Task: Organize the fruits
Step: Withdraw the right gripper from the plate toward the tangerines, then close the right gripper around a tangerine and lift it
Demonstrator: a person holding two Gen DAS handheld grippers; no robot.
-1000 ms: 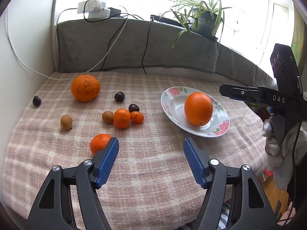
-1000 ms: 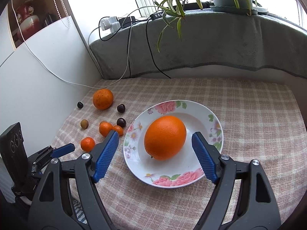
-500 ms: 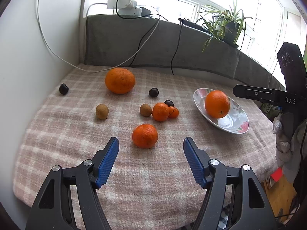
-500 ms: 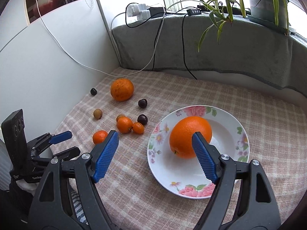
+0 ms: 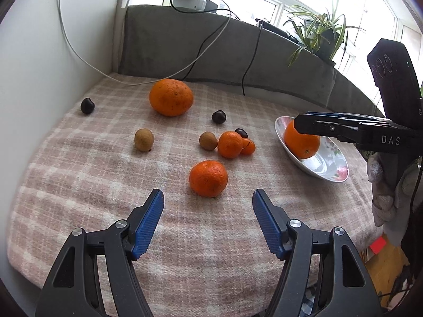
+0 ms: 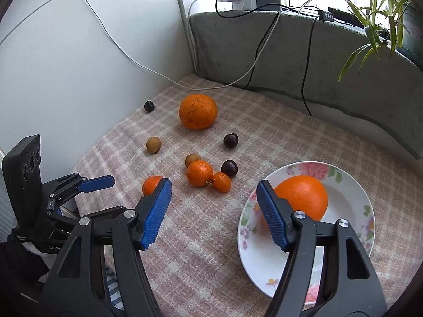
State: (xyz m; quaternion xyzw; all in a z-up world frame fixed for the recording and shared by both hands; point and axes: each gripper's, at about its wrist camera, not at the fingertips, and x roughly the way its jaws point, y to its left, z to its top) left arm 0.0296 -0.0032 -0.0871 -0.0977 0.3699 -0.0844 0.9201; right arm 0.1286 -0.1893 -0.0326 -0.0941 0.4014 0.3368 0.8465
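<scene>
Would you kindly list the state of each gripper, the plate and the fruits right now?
left gripper: open, empty, aimed at the mandarin.
right gripper: open, empty.
plate: upright on the cloth, holding one orange.
mandarin: loose on the cloth, ungrasped.
speckled orange: loose on the cloth, off the plate.

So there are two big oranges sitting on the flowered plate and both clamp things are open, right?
Not quite: the flowered plate holds only one big orange. The other big orange lies on the checked cloth near the wall, as the right wrist view shows. The left gripper and right gripper are both open.
</scene>
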